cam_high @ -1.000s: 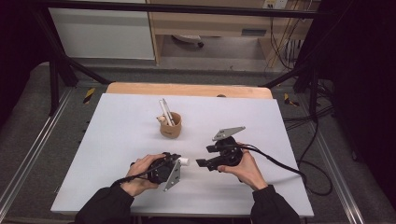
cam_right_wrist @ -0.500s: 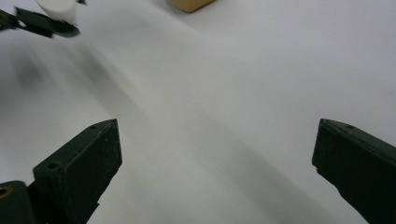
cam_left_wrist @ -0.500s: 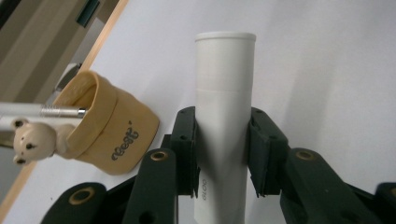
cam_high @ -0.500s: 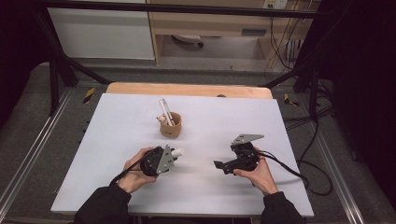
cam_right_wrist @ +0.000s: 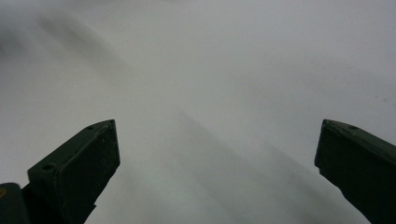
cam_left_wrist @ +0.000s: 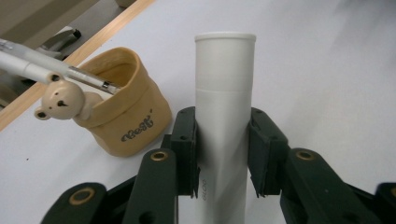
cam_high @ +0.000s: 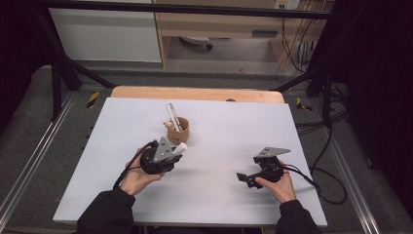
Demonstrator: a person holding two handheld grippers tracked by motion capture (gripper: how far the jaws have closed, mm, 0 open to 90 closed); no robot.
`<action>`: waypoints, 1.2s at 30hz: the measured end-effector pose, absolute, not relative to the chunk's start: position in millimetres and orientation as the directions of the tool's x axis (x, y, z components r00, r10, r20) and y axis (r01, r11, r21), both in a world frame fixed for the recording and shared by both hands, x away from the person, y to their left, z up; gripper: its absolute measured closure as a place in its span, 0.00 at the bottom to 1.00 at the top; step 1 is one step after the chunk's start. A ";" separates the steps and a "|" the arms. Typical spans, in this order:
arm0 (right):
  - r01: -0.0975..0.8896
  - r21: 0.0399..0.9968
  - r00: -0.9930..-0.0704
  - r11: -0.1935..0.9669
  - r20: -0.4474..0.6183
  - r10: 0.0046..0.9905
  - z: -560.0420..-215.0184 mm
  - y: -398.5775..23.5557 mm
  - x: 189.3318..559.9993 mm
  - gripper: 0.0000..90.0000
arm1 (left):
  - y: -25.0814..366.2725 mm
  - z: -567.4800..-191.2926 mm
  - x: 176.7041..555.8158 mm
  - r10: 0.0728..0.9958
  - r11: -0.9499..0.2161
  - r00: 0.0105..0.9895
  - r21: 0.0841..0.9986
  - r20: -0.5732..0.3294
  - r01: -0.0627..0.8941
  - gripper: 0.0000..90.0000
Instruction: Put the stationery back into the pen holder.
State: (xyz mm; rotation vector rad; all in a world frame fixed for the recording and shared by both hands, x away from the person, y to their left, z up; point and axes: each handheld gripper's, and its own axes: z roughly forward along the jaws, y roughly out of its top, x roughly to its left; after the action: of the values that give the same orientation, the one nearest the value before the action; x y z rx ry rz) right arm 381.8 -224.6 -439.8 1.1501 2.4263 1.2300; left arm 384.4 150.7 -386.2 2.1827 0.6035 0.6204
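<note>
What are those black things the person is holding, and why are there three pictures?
Those are hand-held grippers, tools with two black jaws that pinch things, a bit like big tweezers. A person holds one in each hand at a white table. One picture comes from a camera up high, looking down on the table. The other two come from small cameras riding on each tool, looking along its jaws. The left hand-held gripper pinches a white tube. Just beyond it stands a little tan cup with a bear figure on it and a pen inside. The right hand-held gripper has just been opening its jaws; they stand wide apart with nothing between them, over bare table.
</note>
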 end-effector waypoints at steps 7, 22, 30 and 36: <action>0.556 0.750 -0.680 0.359 0.161 0.716 -444.6 -235.1 377.2 0.01 | 154.9 -370.6 397.6 0.666 -0.474 0.736 0.832 0.124 0.288 0.74; 0.551 0.752 -0.679 0.362 0.152 0.719 -445.9 -243.8 373.8 0.01 | 139.8 -349.6 433.8 0.752 -0.334 0.659 0.865 0.005 0.374 0.74; 0.548 0.757 -0.675 0.356 0.148 0.723 -445.1 -246.4 373.3 0.01 | 129.7 -347.5 458.0 0.790 -0.282 0.613 0.867 -0.032 0.410 0.74; 0.547 0.757 -0.678 0.358 0.149 0.720 -445.2 -246.5 373.2 0.01 | 127.7 -349.0 474.9 0.813 -0.264 0.581 0.867 -0.036 0.422 0.74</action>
State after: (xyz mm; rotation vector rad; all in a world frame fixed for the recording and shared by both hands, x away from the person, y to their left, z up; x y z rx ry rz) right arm 373.2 -246.5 -445.2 1.1422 2.4095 1.2182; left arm 474.9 127.7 -349.0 1.8891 0.9970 0.5327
